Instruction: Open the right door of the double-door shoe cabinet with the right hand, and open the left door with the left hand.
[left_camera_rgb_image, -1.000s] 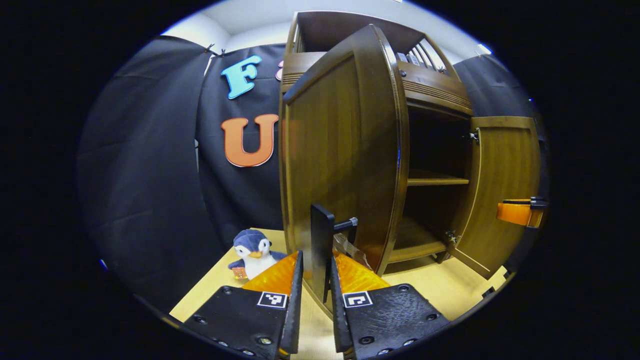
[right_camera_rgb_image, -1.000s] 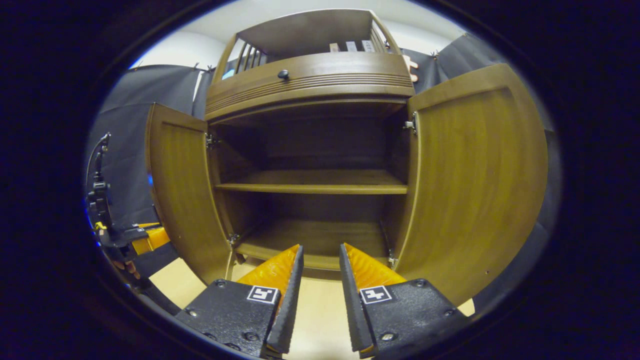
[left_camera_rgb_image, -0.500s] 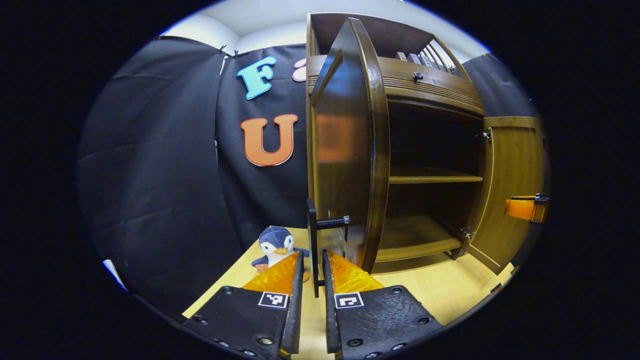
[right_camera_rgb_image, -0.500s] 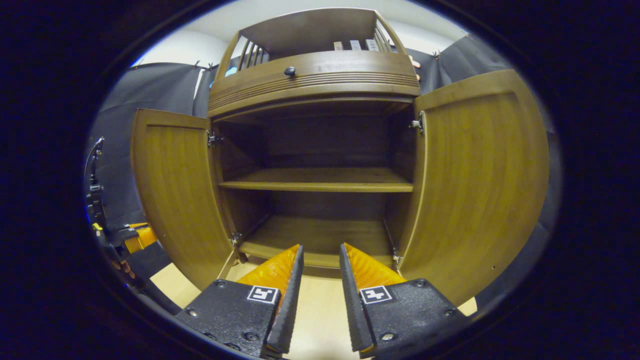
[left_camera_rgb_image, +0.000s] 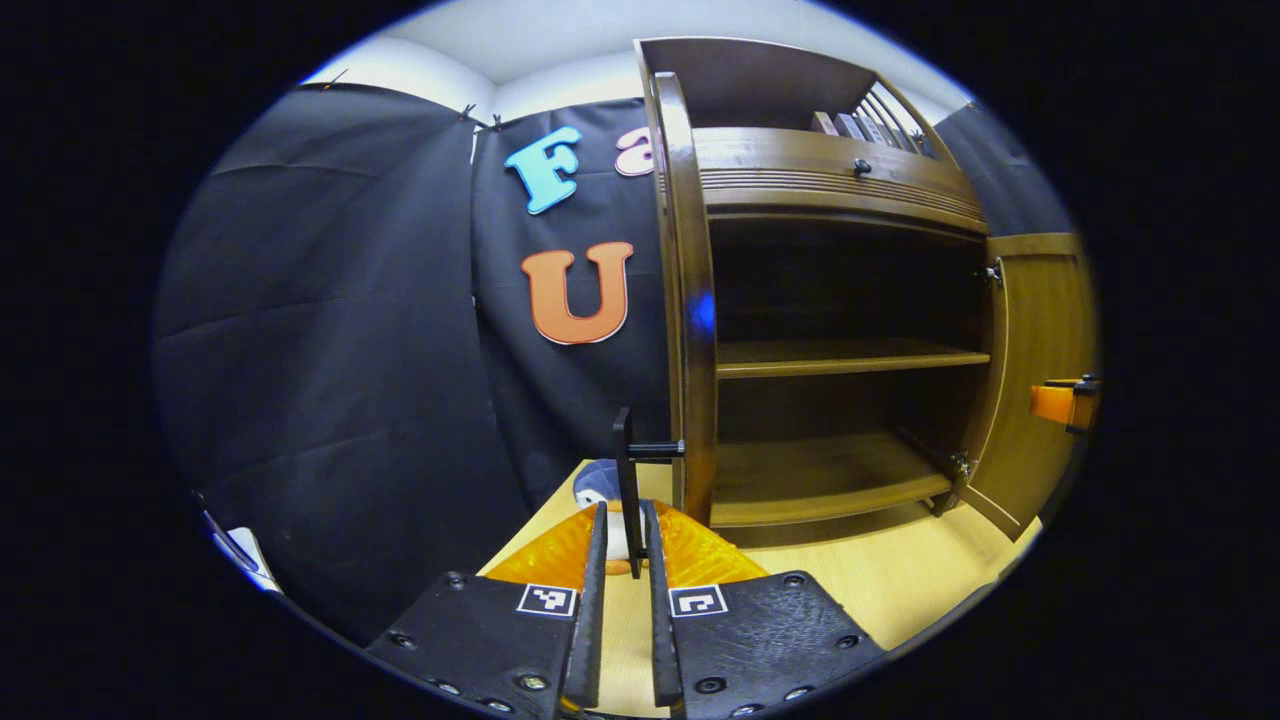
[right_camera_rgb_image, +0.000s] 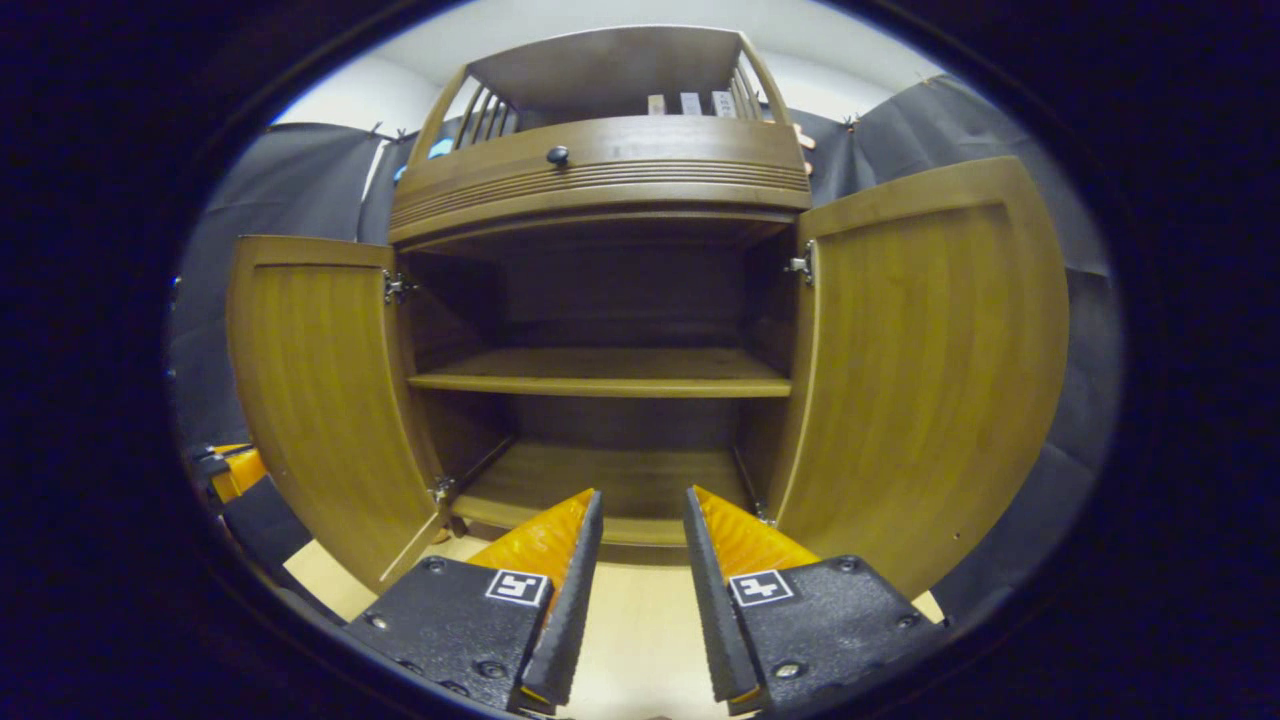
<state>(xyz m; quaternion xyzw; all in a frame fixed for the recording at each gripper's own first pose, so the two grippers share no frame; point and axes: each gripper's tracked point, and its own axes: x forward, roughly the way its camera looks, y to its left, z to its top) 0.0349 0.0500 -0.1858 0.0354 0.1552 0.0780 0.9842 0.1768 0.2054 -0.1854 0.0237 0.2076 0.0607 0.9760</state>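
Shoe cabinet (right_camera_rgb_image: 600, 170): both doors swung wide; shelf (right_camera_rgb_image: 600, 372) inside was bare.
Left claw (left_camera_rgb_image: 622, 530): pinched the left door's handle (left_camera_rgb_image: 626, 480).
Right claw (right_camera_rgb_image: 640, 520): spread, before the cabinet, holding nothing.

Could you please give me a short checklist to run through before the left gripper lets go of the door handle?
1. Left gripper closed on the black bar handle of the brown wooden left door: ok.
2. Left door swung wide, inner face showing in the right gripper view: ok.
3. Brown wooden right door swung open: ok.
4. Right gripper open, holding nothing, clear of both doors: ok.
5. Wooden middle shelf and cabinet interior in full view: ok.
6. Small plush toy on the pale floor behind the handle, clear of the door: cannot tell.
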